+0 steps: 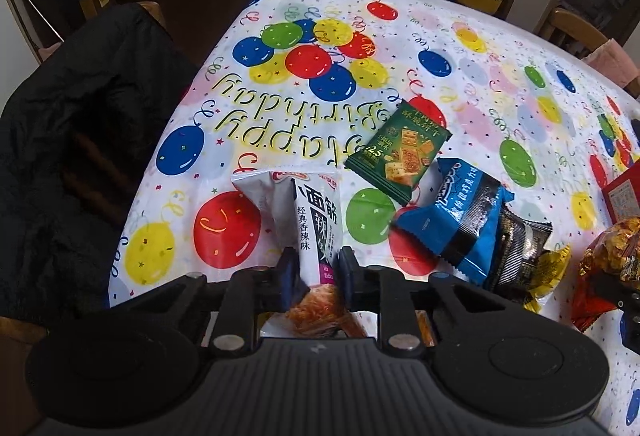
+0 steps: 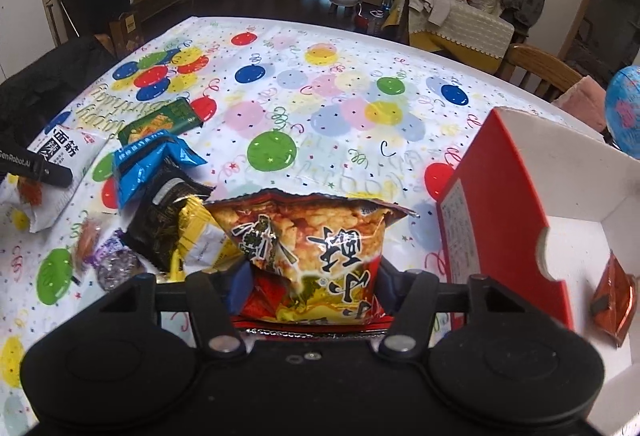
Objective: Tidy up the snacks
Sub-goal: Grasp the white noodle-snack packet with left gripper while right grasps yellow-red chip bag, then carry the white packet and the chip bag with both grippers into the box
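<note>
A white spicy-strip packet (image 1: 308,212) stands pinched upright beside a green cracker pack (image 1: 398,150), a blue packet (image 1: 460,220) overlapping a black-and-yellow one (image 1: 520,260), while an orange crisp bag (image 2: 316,252) sits near the red-and-white box (image 2: 516,180) holding one orange packet (image 2: 614,300).

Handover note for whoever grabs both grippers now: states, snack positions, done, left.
Left gripper: shut on the white spicy-strip packet, which lies on the balloon-print tablecloth.
Right gripper: jaws around the puffy red-and-yellow snack bag; grip looks likely, not certain.
Red-sided white box: sits at the right, open, one small orange-red packet inside.
Loose on the cloth: green cracker packet, blue packet, black packet, yellow packet, small wrapped sweets.
Done: one packet boxed. Left: everything else, probably into the box.
</note>
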The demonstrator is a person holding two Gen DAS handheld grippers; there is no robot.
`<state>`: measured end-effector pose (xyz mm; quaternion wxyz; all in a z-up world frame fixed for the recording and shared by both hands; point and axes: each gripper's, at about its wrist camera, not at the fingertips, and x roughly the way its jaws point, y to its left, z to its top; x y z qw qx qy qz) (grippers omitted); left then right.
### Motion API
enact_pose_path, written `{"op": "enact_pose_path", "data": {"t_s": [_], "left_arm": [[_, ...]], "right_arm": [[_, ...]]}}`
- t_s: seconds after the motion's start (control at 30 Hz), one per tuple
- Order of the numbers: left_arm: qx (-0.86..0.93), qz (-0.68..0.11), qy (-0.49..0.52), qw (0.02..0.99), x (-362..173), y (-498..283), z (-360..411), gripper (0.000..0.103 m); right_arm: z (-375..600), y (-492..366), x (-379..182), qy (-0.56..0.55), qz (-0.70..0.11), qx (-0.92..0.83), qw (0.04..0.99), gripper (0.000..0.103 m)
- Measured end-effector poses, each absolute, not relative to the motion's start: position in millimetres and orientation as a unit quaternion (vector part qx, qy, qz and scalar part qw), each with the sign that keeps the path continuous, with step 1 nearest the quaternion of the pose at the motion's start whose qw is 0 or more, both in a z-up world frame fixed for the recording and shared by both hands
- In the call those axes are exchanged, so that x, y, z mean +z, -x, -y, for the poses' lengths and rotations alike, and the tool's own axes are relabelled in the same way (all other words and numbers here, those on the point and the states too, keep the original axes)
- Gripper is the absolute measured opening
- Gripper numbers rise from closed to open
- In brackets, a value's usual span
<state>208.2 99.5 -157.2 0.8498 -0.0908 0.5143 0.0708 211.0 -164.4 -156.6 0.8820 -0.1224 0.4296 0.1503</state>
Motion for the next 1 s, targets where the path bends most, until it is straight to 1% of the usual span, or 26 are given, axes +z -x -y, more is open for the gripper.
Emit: {"op": "enact_pose_path", "data": {"t_s": [0.2, 0.53, 1.0], "left_arm": [[0.064, -0.506, 0.094, 0.855, -140, -192, -96, 0.021], [0.04, -0.472, 0.083, 0.877, -89, -162, -69, 0.021], [-0.029, -0.434, 0.065, 0.898, -35, -142, 8, 0.021]], "right_arm": [[168, -193, -138, 0.103, -0.423, 0.152, 0.887, 0.057], [187, -159, -91, 0.076, -0.396, 0.155, 0.902, 0.056], [238, -134, -40, 0.047, -0.367, 0.143, 0.918, 0.056]]}}
